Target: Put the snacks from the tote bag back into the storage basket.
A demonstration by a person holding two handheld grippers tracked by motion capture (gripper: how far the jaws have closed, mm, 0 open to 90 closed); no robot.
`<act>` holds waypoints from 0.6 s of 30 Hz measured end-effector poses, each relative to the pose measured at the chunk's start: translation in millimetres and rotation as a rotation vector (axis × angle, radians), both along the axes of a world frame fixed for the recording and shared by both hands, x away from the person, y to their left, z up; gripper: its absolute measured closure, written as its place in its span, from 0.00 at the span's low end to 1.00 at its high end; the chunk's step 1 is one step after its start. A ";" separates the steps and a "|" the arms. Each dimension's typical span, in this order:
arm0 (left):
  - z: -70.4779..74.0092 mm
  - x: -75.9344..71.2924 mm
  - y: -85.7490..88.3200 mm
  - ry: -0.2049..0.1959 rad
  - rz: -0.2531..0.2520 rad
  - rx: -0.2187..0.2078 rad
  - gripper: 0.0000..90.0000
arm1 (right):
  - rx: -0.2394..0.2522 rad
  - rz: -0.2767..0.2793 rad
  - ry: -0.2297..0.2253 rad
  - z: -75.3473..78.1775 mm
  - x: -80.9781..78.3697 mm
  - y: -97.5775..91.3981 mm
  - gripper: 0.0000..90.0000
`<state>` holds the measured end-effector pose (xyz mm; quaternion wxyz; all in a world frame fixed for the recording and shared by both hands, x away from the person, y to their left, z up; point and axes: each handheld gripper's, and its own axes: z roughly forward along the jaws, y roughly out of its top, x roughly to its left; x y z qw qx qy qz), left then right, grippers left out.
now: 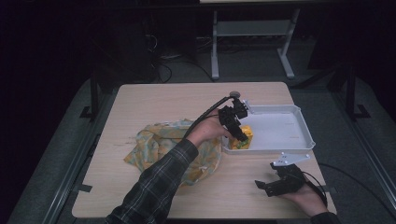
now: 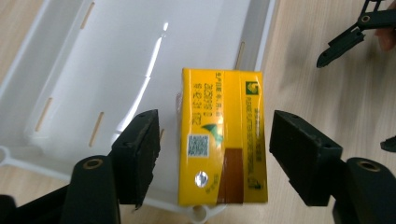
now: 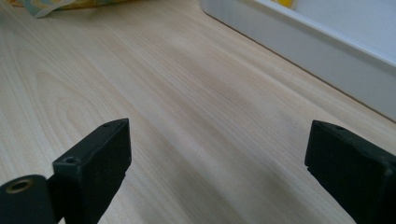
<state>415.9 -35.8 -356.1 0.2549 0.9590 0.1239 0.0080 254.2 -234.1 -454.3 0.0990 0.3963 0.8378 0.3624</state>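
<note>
A yellow drink carton (image 2: pixel 222 135) lies in the near left corner of the white tray (image 2: pixel 116 60). My left gripper (image 2: pixel 215 154) hangs over it, jaws apart, with a gap between each pad and the carton's sides. In the high view the left gripper (image 1: pixel 237 128) points down into the tray (image 1: pixel 280 126) at the carton (image 1: pixel 244 135). My right gripper (image 1: pixel 267 185) rests low over the table's near right, open with bare wood between its jaws (image 3: pixel 215 172).
A yellow-patterned cloth (image 1: pixel 159 144) lies crumpled left of the tray, under the left forearm. The tray's long wall (image 3: pixel 317 51) runs across ahead of the right gripper. The right gripper's jaw tip (image 2: pixel 345 42) shows beyond the tray.
</note>
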 end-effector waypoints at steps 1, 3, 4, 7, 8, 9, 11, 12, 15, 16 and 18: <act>1.8 -0.5 1.8 0.000 -0.007 0.000 0.34 | 0.000 0.000 0.000 -0.1 0.0 0.0 0.07; 5.4 -1.7 5.4 -0.008 -0.015 -0.001 0.32 | -0.002 0.000 0.001 -0.2 0.2 0.1 0.07; 6.9 -2.6 7.2 -0.005 -0.014 -0.006 0.32 | -0.002 0.000 0.001 -0.2 0.2 0.3 0.07; 12.9 -4.2 14.1 -0.008 -0.026 -0.012 0.30 | -0.005 0.002 0.004 -0.1 0.1 0.6 0.07; 14.3 -4.5 15.8 -0.007 -0.029 -0.014 0.29 | -0.005 0.002 0.004 -0.1 0.1 0.7 0.07; 16.1 -5.3 17.9 -0.007 -0.029 -0.017 0.28 | -0.005 0.001 0.005 -0.1 0.1 0.8 0.07; 18.7 -7.2 22.1 -0.011 -0.029 -0.019 0.25 | -0.006 0.001 0.006 -0.2 0.1 0.9 0.07; 19.9 -8.0 24.3 -0.015 -0.030 -0.016 0.22 | -0.007 0.001 0.006 -0.3 0.1 1.0 0.07; 22.3 -10.2 32.2 -0.016 -0.028 -0.020 0.19 | -0.007 -0.001 0.007 -0.4 0.2 1.1 0.07; 23.4 -10.6 34.8 -0.015 -0.027 -0.018 0.19 | -0.006 -0.003 0.009 -0.5 0.2 1.4 0.07; 24.6 -11.5 39.5 -0.013 -0.022 -0.020 0.18 | -0.006 -0.003 0.011 -0.6 0.3 1.4 0.07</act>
